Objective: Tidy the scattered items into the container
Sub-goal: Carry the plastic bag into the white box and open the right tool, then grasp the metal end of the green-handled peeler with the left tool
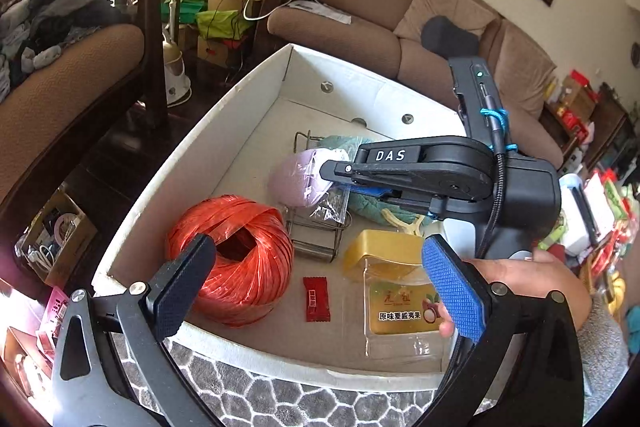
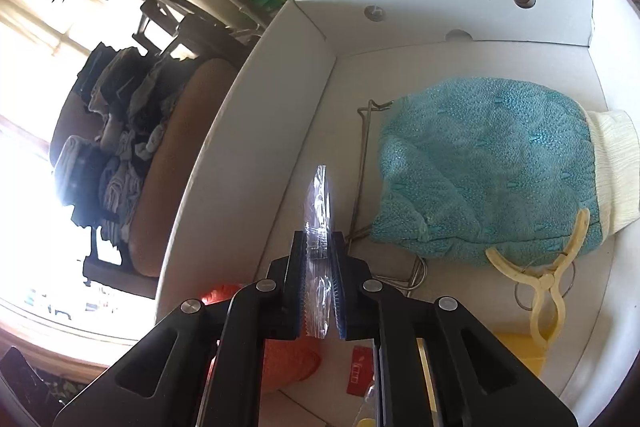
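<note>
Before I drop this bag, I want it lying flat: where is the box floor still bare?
Bare floor runs along the left wall of the white box, beside the wire rack, and across the far end beyond the teal mitt. The near end is crowded: red twine ball, candy packet, yellow-lidded jar.

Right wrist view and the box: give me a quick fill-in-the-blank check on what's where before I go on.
1. The right gripper has a clear ____ bag between its fingers.
2. The red twine ball lies ____ the white box.
3. The cream clothes peg lies partly on the ____ knitted mitt.
4. The left gripper is ____, with nothing between its fingers.

Missing words: plastic; inside; teal; open
</note>
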The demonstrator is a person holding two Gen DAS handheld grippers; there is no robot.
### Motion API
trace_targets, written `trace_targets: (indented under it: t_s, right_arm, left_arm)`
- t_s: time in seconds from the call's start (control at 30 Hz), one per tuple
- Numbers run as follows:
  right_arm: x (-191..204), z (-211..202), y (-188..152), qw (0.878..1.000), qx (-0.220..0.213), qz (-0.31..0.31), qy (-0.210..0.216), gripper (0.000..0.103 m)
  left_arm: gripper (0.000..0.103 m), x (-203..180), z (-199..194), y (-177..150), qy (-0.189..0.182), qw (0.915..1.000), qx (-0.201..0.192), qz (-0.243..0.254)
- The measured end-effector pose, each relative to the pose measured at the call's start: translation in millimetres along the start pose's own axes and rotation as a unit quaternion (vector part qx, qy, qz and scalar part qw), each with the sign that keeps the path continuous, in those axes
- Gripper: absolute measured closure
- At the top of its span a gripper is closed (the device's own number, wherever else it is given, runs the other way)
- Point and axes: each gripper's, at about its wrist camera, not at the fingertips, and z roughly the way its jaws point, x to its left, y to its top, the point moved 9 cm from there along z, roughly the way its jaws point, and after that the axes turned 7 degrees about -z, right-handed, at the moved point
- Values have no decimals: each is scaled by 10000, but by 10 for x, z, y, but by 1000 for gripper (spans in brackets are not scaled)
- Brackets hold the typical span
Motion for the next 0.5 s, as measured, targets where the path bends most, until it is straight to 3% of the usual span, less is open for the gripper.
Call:
trace_targets:
  t_s: [0.03, 0.07, 0.1, 0.33, 0.5]
  right_arm:
    - [-16, -67, -1, 9999, -46, -87, -105, 76]
    - [-13, -136, 12, 9996, -115, -176, -188, 60]
    - [-5, -207, 25, 9991, -175, -270, -266, 53]
    - [-26, -642, -80, 9961, -295, -617, -554, 53]
    - [-63, -1011, -328, 9915, -562, -907, -741, 29]
  left_arm:
    - [0, -12, 0, -1, -2, 10000, 0, 8]
    - [0, -24, -1, -2, -3, 10000, 0, 11]
    - [0, -36, -2, -4, -7, 10000, -1, 10]
    - [0, -152, -1, -48, 102, 9996, -27, 248]
    - [0, -256, 1, -79, 133, 9990, -52, 414]
